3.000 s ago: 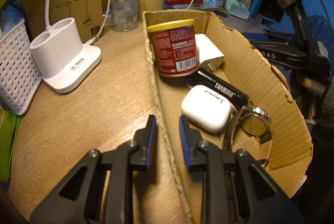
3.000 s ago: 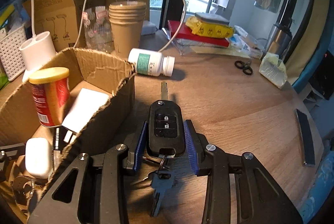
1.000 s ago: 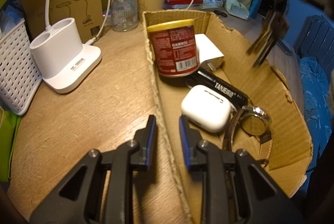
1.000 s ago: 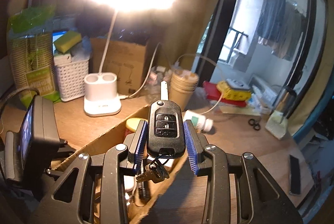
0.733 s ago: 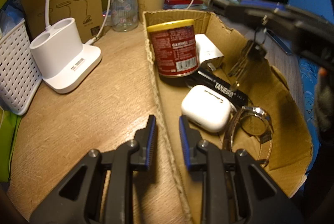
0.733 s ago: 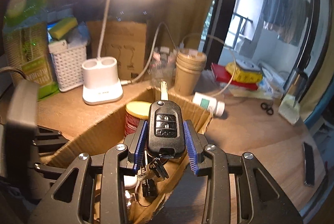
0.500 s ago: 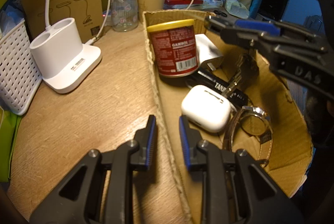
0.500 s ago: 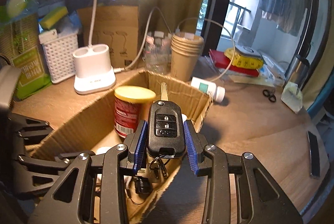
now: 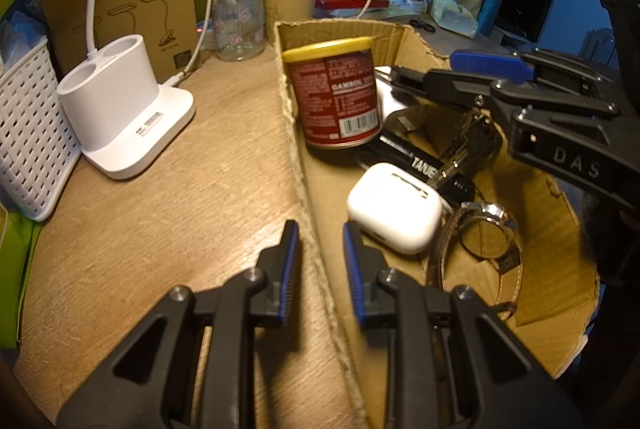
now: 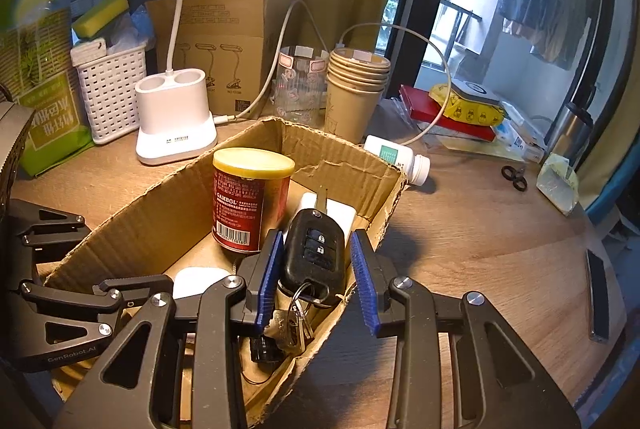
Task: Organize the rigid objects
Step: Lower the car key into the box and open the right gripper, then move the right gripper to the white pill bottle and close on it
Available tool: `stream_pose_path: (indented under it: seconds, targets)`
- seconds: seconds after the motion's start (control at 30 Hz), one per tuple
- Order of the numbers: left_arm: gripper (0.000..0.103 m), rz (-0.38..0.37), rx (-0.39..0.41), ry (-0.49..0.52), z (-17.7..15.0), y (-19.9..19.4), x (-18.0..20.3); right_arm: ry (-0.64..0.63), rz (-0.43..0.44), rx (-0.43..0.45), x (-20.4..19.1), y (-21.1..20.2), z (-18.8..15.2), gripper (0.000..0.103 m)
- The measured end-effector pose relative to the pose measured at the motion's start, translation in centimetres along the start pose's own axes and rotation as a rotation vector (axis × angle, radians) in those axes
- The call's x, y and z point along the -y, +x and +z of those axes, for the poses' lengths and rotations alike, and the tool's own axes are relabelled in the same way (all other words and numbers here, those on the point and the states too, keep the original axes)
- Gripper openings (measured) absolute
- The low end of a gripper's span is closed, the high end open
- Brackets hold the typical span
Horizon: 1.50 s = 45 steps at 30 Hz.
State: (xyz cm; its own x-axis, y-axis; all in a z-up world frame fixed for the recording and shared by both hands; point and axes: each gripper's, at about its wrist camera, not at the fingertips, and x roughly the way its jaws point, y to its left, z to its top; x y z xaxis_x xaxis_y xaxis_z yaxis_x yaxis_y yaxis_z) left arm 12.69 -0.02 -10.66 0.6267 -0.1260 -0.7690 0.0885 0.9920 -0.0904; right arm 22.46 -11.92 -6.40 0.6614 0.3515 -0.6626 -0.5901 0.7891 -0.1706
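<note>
A cardboard box (image 10: 352, 157) holds a red can (image 10: 248, 201), a white earbud case (image 9: 394, 207), a watch (image 9: 486, 229), a black bar and a white adapter. My right gripper (image 10: 318, 281) is over the box's right wall with its jaws spread. The black car key (image 10: 314, 253) sits loose between them, tilted, its key bunch (image 10: 290, 325) hanging into the box. In the left wrist view the right gripper (image 9: 496, 85) reaches over the box and the key bunch (image 9: 468, 149) dangles near the black bar. My left gripper (image 9: 318, 261) straddles the box's left wall (image 9: 304, 189), which its pads do not touch.
A white lamp base (image 9: 120, 109), a white basket (image 9: 24, 133), a stack of paper cups (image 10: 356, 89) and a glass jar (image 10: 298, 85) stand behind the box. A white pill bottle (image 10: 398, 157) lies right of it. Scissors (image 10: 514, 177) and a phone (image 10: 598, 297) lie further right.
My right gripper has lowered over the box and opened its jaws. The car key has come loose and tilts down into the box. The left gripper has not moved.
</note>
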Motion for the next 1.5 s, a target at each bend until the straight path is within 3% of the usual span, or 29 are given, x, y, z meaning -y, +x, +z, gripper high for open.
stream_pose_path:
  seconds: [0.2,0.33,0.6,0.8,0.87,1.23,1.5]
  targets:
    - [0.024,0.001,0.000,0.000,0.0,0.0,0.0,-0.003,0.018,-0.003,-0.1,-0.1,0.0,0.040]
    - [0.024,0.000,0.000,0.000,0.0,0.0,0.0,0.008,0.033,0.017,0.0,-0.9,0.2,0.050]
    - [0.024,0.000,0.000,-0.001,0.0,0.0,0.1,0.019,0.013,0.068,1.2,-2.4,0.9,0.051]
    - [0.024,0.000,0.000,0.000,0.0,0.0,0.1,0.068,-0.029,0.095,4.2,-2.3,1.3,0.053]
    - [0.024,0.001,0.000,0.000,0.0,0.0,0.1,0.084,-0.032,0.108,5.2,-2.2,1.4,0.062]
    - [0.024,0.000,0.000,-0.001,0.0,0.0,0.1,0.145,-0.014,0.122,9.1,0.8,2.9,0.064]
    - [0.024,0.000,0.000,-0.001,0.0,0.0,0.1,0.120,0.020,0.069,9.6,4.6,4.6,0.068]
